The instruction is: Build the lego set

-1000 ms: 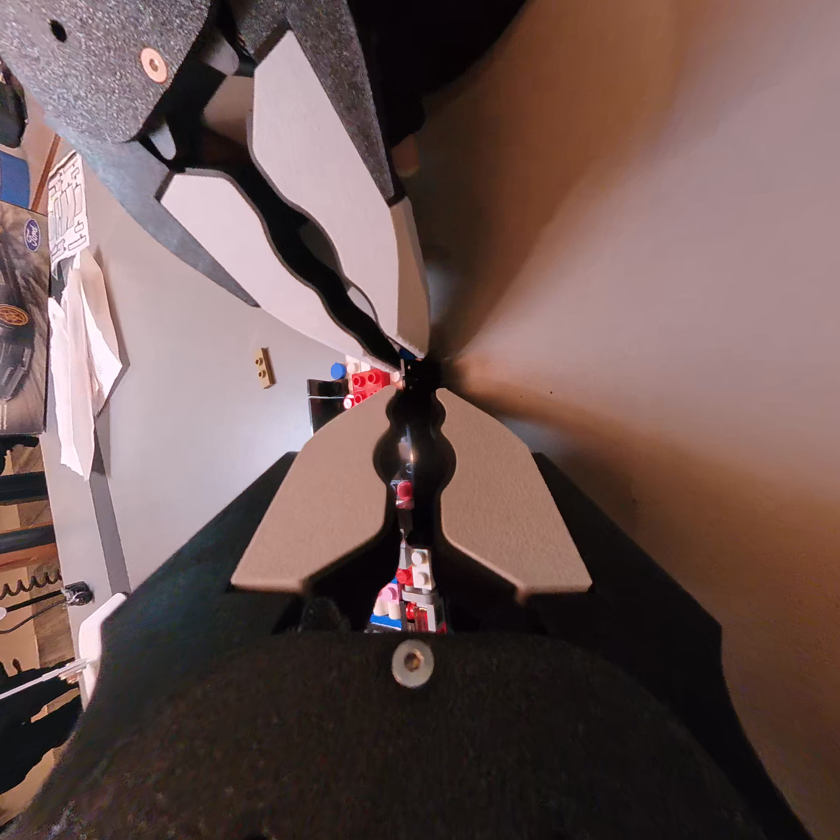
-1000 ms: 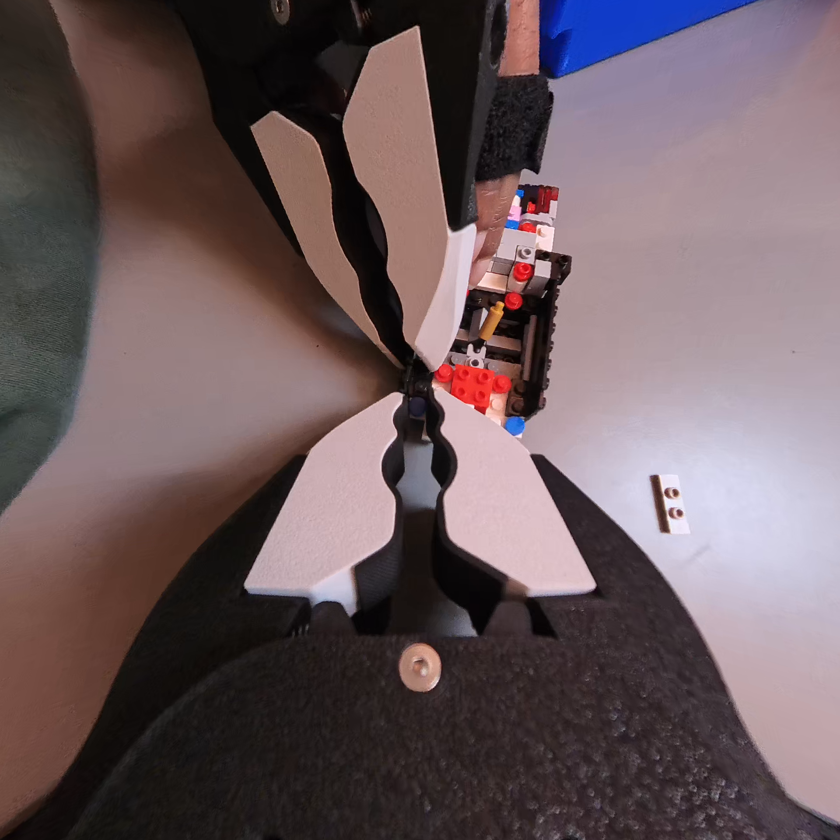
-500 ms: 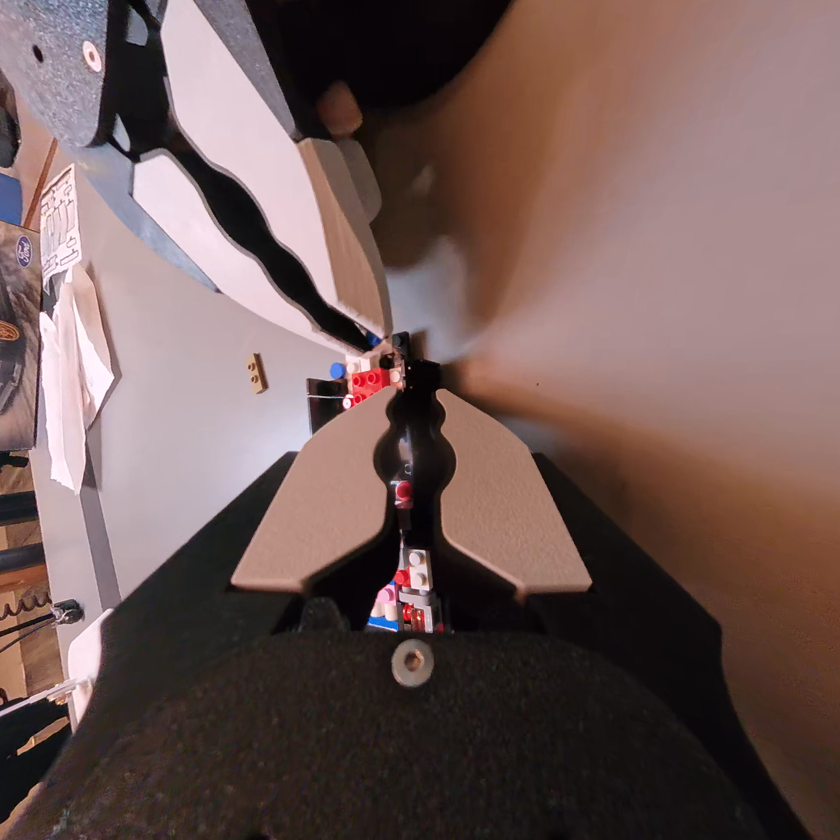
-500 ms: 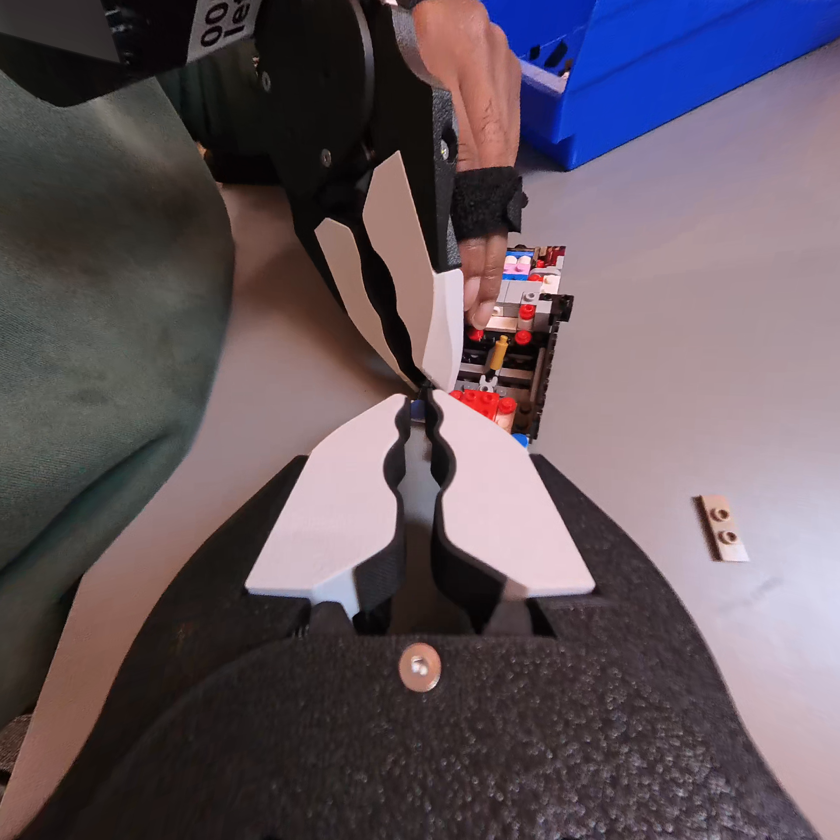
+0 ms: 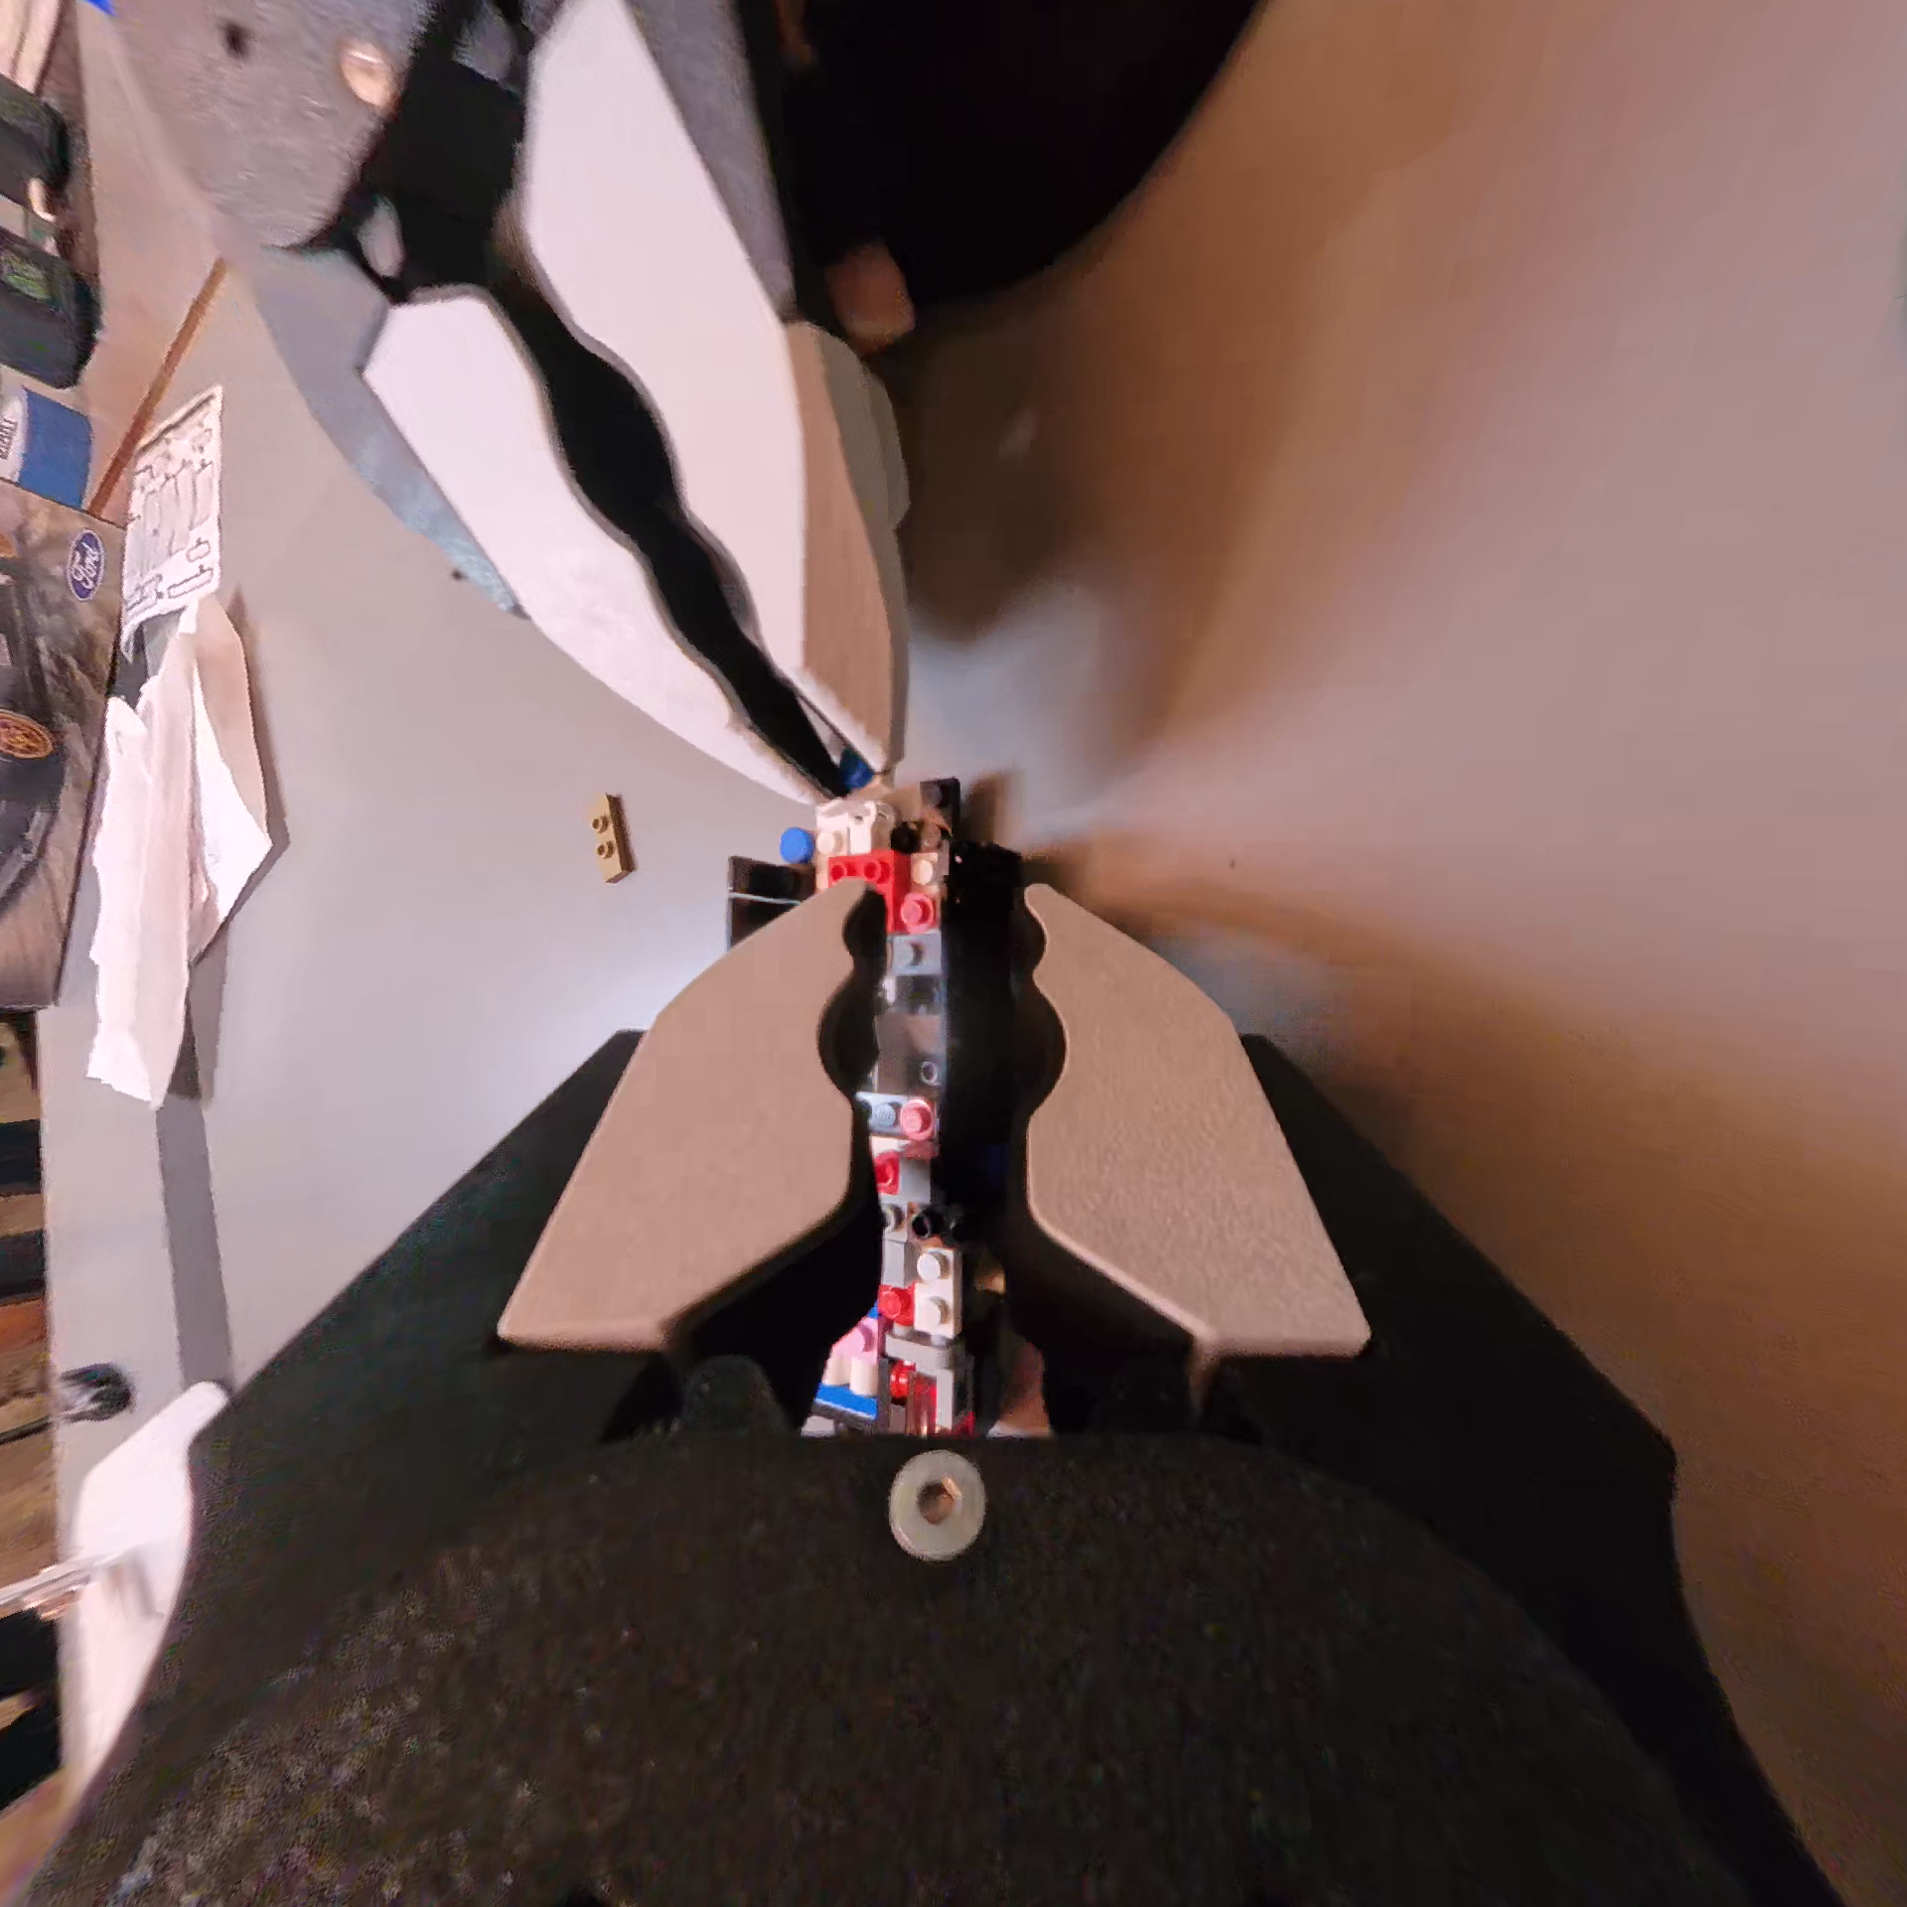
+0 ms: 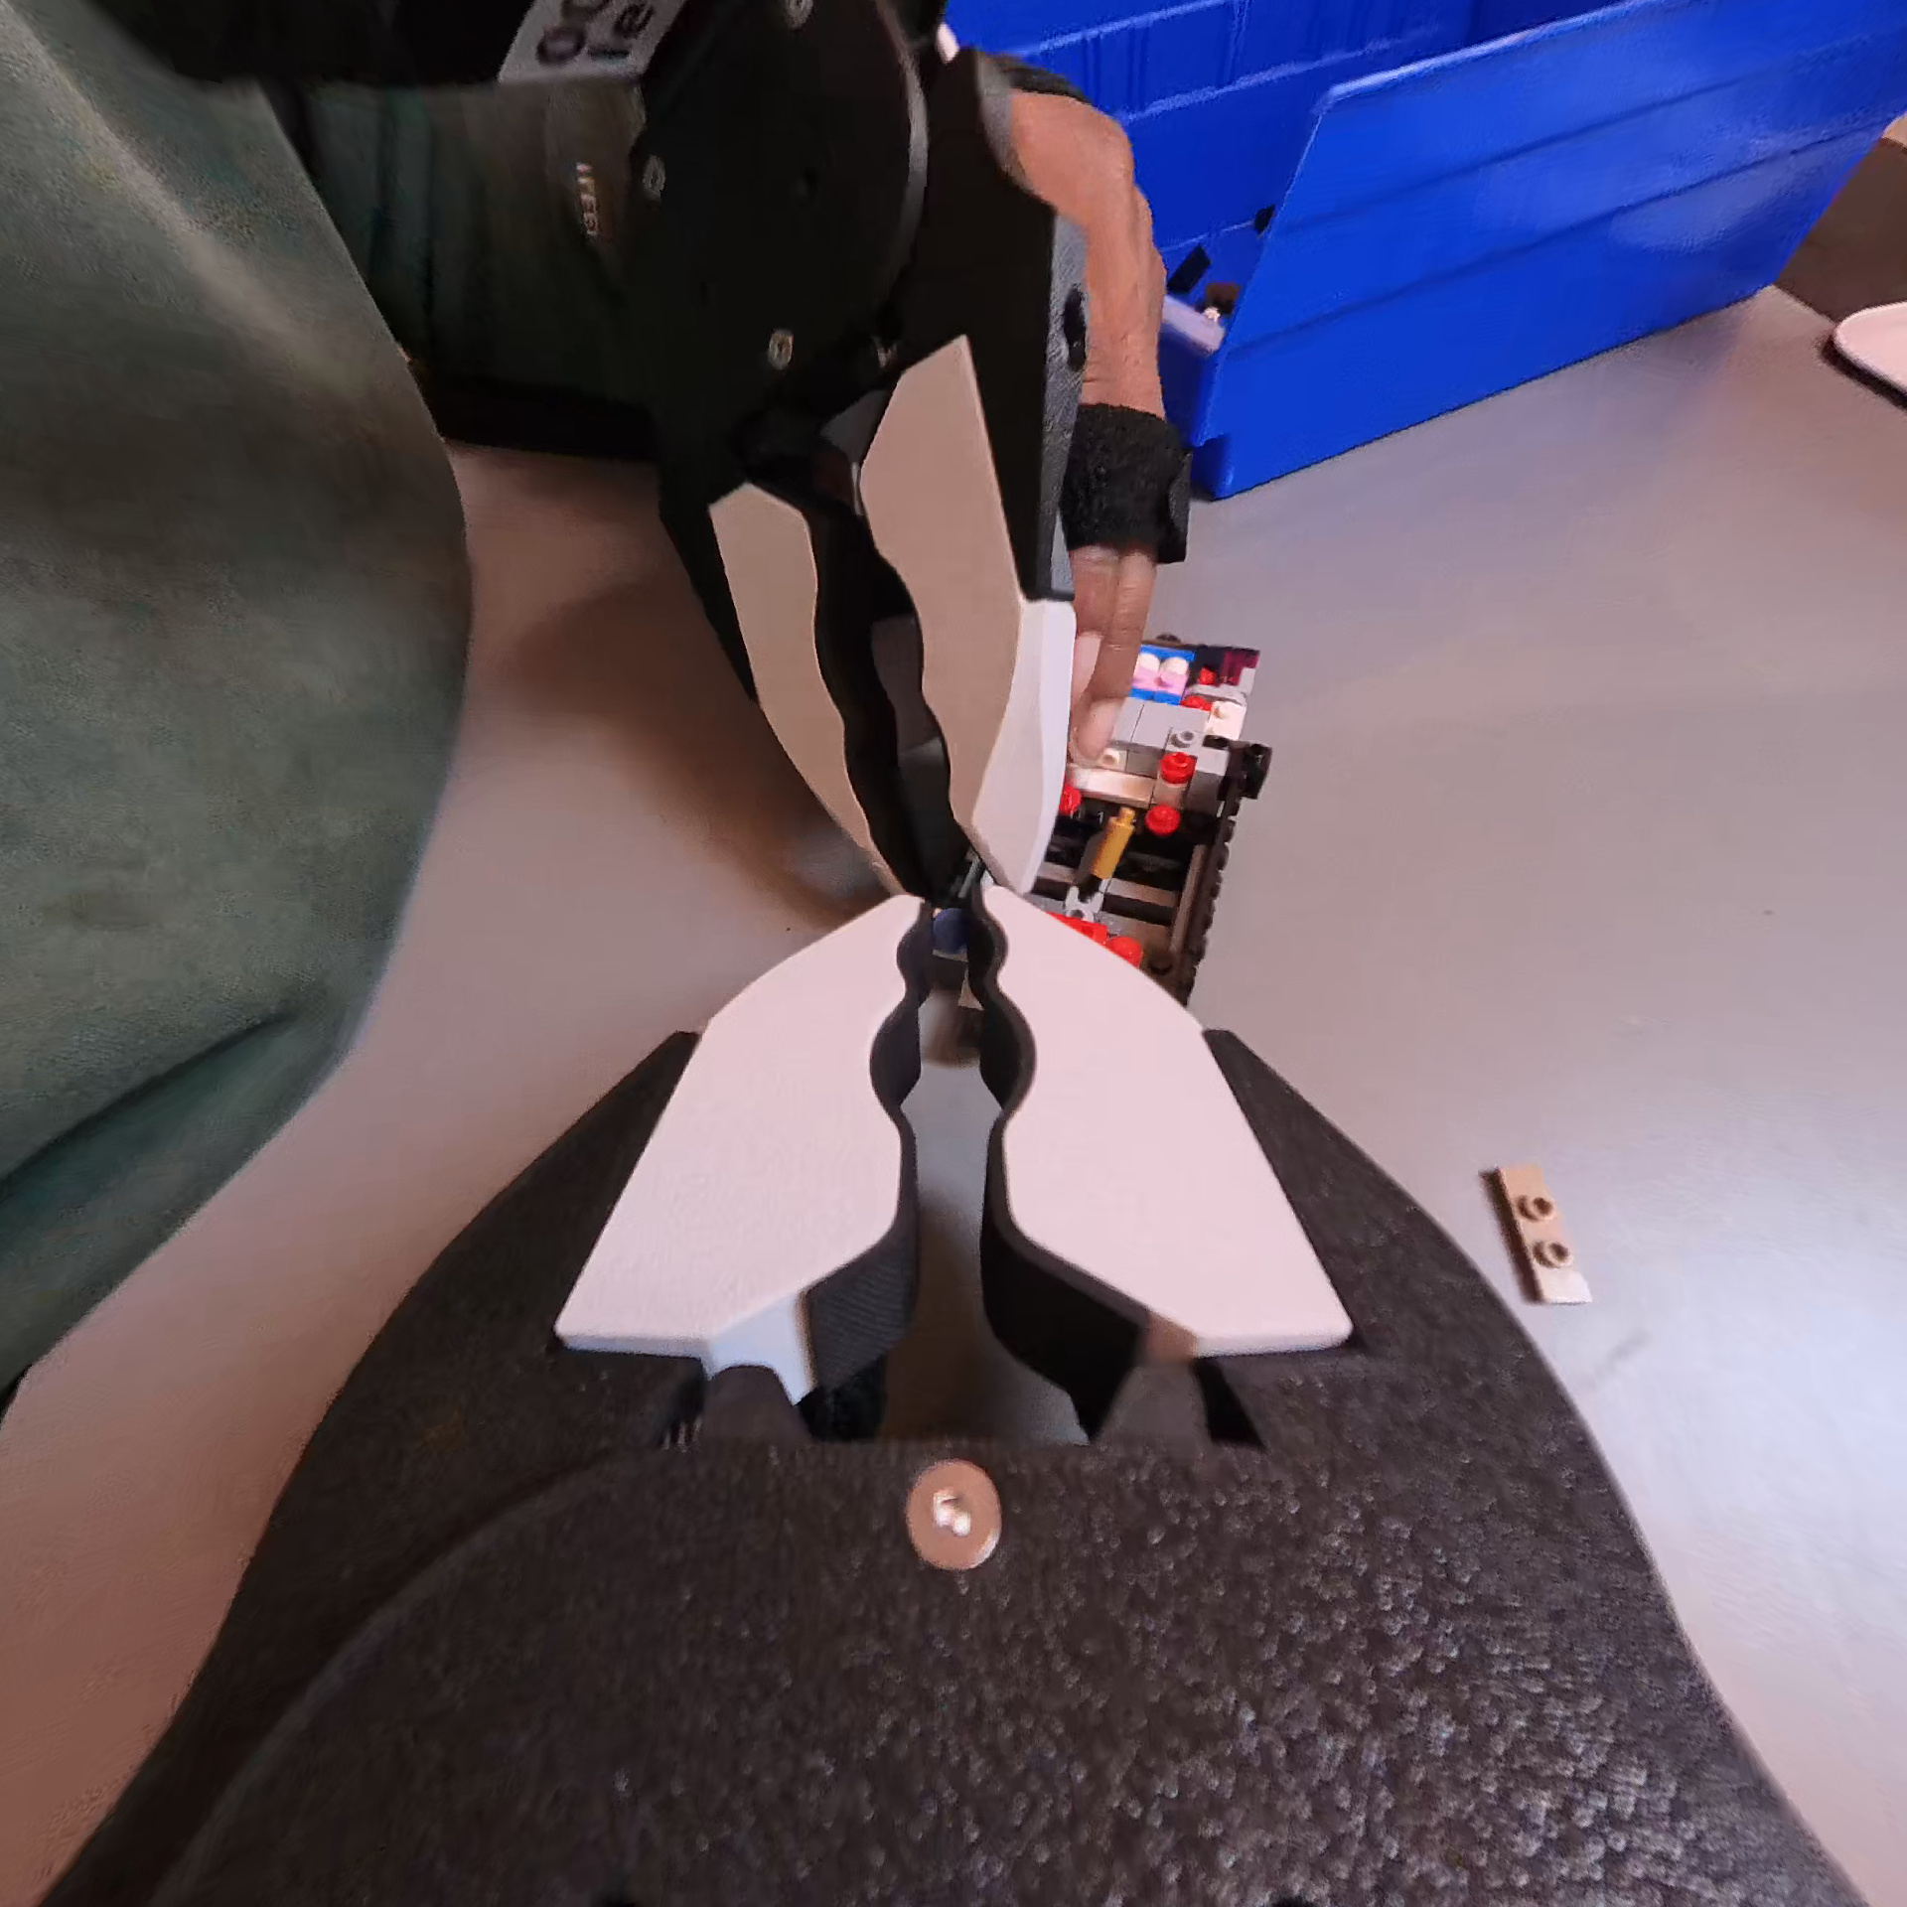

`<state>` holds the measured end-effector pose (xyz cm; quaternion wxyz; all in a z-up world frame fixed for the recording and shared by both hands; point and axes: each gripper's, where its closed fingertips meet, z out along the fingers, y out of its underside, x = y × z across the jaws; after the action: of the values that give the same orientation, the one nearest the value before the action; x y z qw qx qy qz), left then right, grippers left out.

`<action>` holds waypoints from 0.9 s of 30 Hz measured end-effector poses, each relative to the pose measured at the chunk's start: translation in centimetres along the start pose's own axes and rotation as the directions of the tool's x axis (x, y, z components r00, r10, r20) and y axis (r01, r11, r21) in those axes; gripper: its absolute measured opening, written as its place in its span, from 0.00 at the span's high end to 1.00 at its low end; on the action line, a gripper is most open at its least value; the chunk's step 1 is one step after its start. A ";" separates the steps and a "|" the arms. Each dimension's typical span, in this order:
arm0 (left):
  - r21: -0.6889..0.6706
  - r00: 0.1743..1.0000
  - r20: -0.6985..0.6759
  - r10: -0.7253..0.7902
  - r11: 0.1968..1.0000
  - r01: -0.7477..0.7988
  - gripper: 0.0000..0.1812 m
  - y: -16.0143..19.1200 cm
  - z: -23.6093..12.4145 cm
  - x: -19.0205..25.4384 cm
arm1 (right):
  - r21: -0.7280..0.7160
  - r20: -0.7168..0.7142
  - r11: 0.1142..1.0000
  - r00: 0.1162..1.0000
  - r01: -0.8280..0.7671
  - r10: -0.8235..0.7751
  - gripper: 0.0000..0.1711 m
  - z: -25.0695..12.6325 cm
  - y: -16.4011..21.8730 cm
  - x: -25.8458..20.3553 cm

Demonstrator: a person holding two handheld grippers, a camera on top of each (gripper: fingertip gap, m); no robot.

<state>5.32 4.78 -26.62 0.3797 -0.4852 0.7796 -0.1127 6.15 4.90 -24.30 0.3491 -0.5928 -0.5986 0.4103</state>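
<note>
The lego build (image 5: 908, 1032), black-framed with red, grey and white bricks, lies between my left gripper's (image 5: 944, 898) fingers, which are closed on it. In the right wrist view the build (image 6: 1166, 815) rests on the grey table, with the left gripper (image 6: 955, 877) gripping its near black edge and a person's finger (image 6: 1109, 660) touching its top. My right gripper (image 6: 949, 913) is shut on a small blue piece (image 6: 944, 932) right at the build's near end. In the left wrist view the right gripper (image 5: 851, 769) and blue piece (image 5: 848, 766) meet the build's far end.
A tan two-stud plate (image 6: 1540, 1233) lies loose on the table to the right of the build; it also shows in the left wrist view (image 5: 609, 838). Blue bins (image 6: 1445, 258) stand behind. A green sleeve (image 6: 155, 619) fills the left. A box (image 5: 41, 722), a white bag (image 5: 155, 877) and a sheet (image 5: 170, 516) lie far off. Both grippers' tips are close together, under 4 cm apart. The tan two-stud plate (image 6: 1540, 1233) is about equally far from each gripper, around 12 cm.
My left gripper's jaws stand wider, with more of the build showing between them. The right gripper has drawn back and tilted, keeping the blue piece at the build's end.
</note>
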 end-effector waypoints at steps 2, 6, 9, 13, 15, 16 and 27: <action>0.067 0.997 -0.006 -0.079 0.995 0.079 0.87 -0.9 -0.5 -0.3 | 0.021 -0.014 0.999 0.999 0.035 -0.035 0.96 0.0 -0.4 -0.1; 0.222 0.970 -0.002 -0.241 0.946 0.236 0.83 -2.9 -1.3 -1.6 | 0.187 -0.008 0.982 0.999 0.032 -0.031 0.96 -0.7 -3.2 -0.6; 0.385 0.936 -0.017 -0.351 0.862 0.331 0.83 -5.1 -2.6 -3.0 | 0.366 0.068 0.928 0.997 -0.066 0.044 0.96 -2.2 -6.0 -1.0; 0.497 0.895 -0.044 -0.443 0.768 0.405 0.92 -6.6 -4.2 -4.6 | 0.484 0.188 0.853 0.975 -0.194 0.115 0.97 -3.4 -7.9 -1.4; 0.515 0.888 -0.049 -0.457 0.750 0.415 0.94 -6.9 -4.5 -4.8 | 0.500 0.230 0.834 0.964 -0.234 0.133 0.97 -3.6 -8.3 -1.5; 0.514 0.885 -0.047 -0.463 0.748 0.419 0.95 -6.8 -4.6 -4.9 | 0.499 0.243 0.830 0.960 -0.248 0.140 0.97 -3.6 -8.4 -1.5; 0.445 0.879 -0.063 -0.472 0.775 0.448 0.99 -5.7 -4.4 -4.3 | 0.434 0.153 0.883 0.980 -0.181 0.126 1.00 -4.2 -7.2 -0.7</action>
<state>7.11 4.65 -18.43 0.4620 -0.5630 0.5798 -0.3651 6.99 4.79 -15.98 0.4052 -0.5169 -0.4596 0.5978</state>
